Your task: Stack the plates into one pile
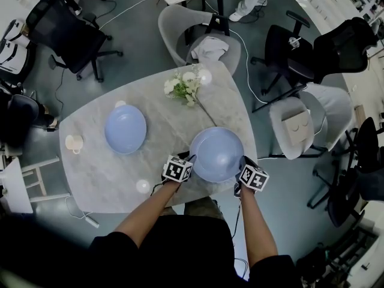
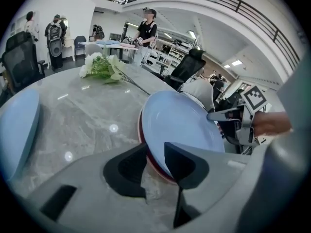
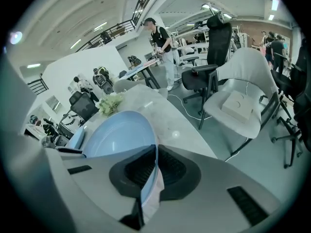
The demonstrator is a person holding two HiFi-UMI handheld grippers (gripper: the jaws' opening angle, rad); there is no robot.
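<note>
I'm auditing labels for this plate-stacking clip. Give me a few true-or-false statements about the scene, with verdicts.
1. Two blue plates, the near plate and the far plate, are apart from each other. True.
2. The flowers lie on the far plate. False: they lie on the table, beyond both plates.
3. The right gripper is shut on the near plate's rim. True.
4. The left gripper reaches for the far plate. False: its jaws straddle the near plate's rim.
5. The chair at the table's right is bare. False: a box sits on its seat.
</note>
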